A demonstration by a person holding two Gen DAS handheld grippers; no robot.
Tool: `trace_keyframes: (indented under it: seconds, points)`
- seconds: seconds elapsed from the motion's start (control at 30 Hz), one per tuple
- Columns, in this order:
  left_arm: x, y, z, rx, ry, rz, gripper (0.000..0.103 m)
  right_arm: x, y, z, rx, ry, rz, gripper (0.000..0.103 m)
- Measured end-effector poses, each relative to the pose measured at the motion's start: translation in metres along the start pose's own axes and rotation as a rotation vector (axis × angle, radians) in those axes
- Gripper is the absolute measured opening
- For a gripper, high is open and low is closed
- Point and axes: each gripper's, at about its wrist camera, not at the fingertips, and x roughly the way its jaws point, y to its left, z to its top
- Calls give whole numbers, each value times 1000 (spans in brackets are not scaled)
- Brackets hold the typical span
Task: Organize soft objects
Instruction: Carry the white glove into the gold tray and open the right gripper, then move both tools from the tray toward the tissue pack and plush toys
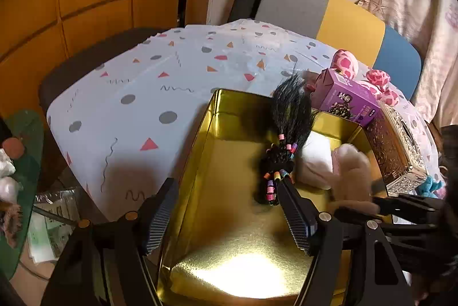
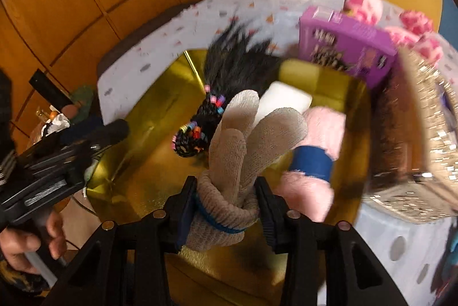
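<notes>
Knit glove (image 2: 243, 145) is clamped at its cuff by the right hand-held gripper (image 2: 226, 208) above the gold tin (image 1: 200, 139); release inside seems next. Left hand-held gripper (image 1: 226, 208) is spread wide, holding nothing, over the tin.

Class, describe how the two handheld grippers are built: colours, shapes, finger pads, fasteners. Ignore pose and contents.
The left gripper and right gripper are matte black angular frames with triangular cut-outs. Their fingers carry ribbed, dark blue-grey pads. Round brass-coloured and silver fasteners sit at the finger bases. No cables or markings show.
</notes>
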Motion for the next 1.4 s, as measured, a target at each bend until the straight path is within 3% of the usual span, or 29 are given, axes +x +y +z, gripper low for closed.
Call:
trace_keyframes:
  seconds: [0.13,0.23,0.57,0.87,1.4]
  points:
    - [0,0,-3,11,3,-6,72,11,-9,-1,46,11,-8,51]
    - [0,-3,-4,23,1,-6,72,2,-13,-4,62,-14,1,64]
    - [-3,-19,-7,62,6,-24,73,-44,-22,-12,103,-123,-3,65]
    - [-14,-40,-11,124,-10,-39,77,-83,-40,-27,139,-216,-63,65]
    - [-22,-85,-18,250,-10,-72,77,-161,-146,-70,365,-353,-241,65]
